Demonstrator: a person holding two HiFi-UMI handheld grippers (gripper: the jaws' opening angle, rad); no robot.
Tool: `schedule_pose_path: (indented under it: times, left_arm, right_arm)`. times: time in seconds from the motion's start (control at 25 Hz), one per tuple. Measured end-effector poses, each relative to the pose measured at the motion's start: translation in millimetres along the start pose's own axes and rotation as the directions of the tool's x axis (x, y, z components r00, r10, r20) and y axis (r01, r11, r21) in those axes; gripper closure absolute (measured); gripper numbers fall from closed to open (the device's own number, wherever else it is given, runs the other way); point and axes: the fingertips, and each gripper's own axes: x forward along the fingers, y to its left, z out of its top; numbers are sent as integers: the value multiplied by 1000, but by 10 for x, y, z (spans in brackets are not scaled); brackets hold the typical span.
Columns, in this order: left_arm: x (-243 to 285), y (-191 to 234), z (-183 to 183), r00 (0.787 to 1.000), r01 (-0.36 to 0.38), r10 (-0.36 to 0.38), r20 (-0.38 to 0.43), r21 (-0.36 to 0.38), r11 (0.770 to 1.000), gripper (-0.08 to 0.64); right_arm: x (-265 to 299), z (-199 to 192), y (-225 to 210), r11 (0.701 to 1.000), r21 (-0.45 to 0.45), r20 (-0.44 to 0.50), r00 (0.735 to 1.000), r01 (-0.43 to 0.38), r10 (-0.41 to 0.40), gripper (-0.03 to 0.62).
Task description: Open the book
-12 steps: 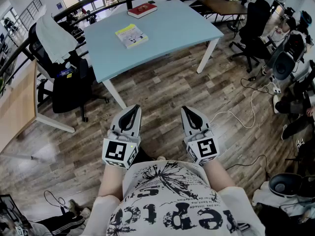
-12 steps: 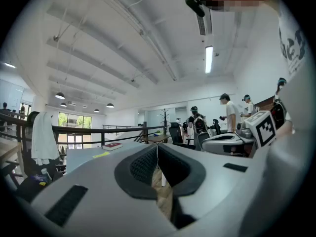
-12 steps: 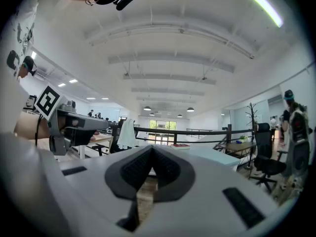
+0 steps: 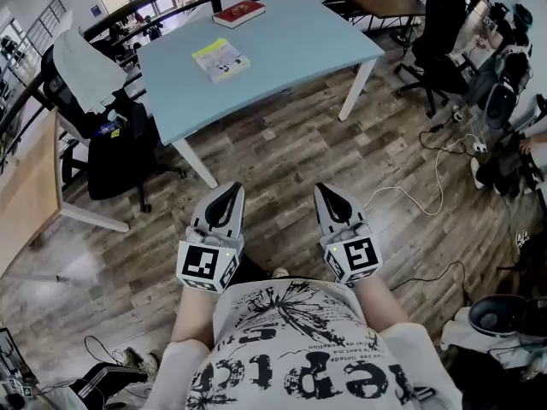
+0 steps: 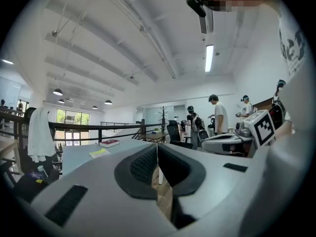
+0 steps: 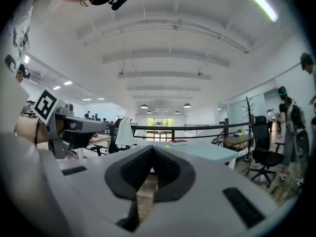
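First, with the left gripper [image 4: 229, 191] and right gripper [image 4: 326, 193] both clenched empty and held level near the body, walk up to the worktop [image 4: 291, 49], where the yellow book [image 4: 221, 60] lies closed well ahead, then release the fingers [image 5: 142, 166] before reaching its cover.

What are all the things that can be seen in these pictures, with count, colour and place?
table: one, light blue, ahead of the person
yellow book: one, yellow, closed on the table
red book: one, red, closed at the table's far edge
draped office chair: one, black, left of the table
cloth: one, white, over that chair's back
cable: one, white, on the floor, right
left tool: one, grey, shut, empty
right tool: one, grey, shut, empty
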Motion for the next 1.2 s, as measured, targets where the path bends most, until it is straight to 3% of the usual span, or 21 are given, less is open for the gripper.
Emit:
schedule_pose_path:
  times: [0.2,0.6,1.2]
  left_arm:
    - [79,-4,-15,1000,17,-17,-15,-10,1000,540]
    - [663,640,-128,999,7,-9,-35,-59,998,540]
    - [2430,2300,-7,999,15,-17,-30,-67,998,540]
  right_arm:
    - [57,-66,-120,999,33,-17,1000,19,-19,581]
    - [818,-172,-354,999,25,-59,998,34,-33,581]
    - [3102,-10,-1076,1000,-9,-81,996,22,-23,581]
